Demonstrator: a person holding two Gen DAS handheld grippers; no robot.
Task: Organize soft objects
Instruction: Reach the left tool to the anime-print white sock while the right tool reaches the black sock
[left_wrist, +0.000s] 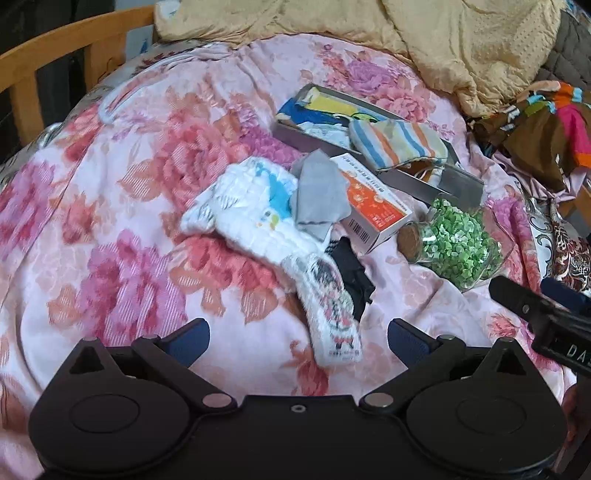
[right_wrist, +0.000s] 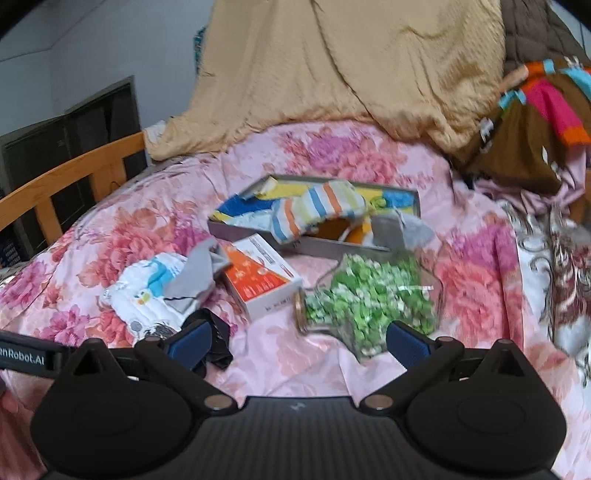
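Left gripper (left_wrist: 298, 338): jaws spread wide, holding nothing, hovering over the bed just in front of the long white knitted sock (left_wrist: 273, 240); that sock's patterned end lies between the blue finger pads (left_wrist: 192, 338).
Right gripper (right_wrist: 298, 341): jaws also spread wide and empty, low over the bed near the glass jar; its dark tip shows at the right edge of the left wrist view (left_wrist: 517, 295).
Bed: covered with a pink floral bedspread (left_wrist: 129, 240), with a wooden bed rail (left_wrist: 55, 55) at the far left.
White sock: stretched diagonally across the bedspread, a grey folded sock (left_wrist: 319, 195) lying on its upper end.
Black sock (left_wrist: 352, 273): crumpled just beside the white sock, partly under it.
Grey shallow cardboard box (right_wrist: 258, 230): behind the pile, holding blue and yellow fabric items; a striped pastel sock (right_wrist: 317, 208) drapes over its front wall, and another grey cloth (right_wrist: 400, 229) hangs at its right end.
Orange-and-white small carton (right_wrist: 258, 284): between the box and the white sock, touching the grey sock.
Glass jar with cork stopper (right_wrist: 369, 299): on its side, full of green bits.
Tan quilted blanket (right_wrist: 332, 74): heaped at the far side.
Brown multicoloured garment (right_wrist: 532, 122): at the right.
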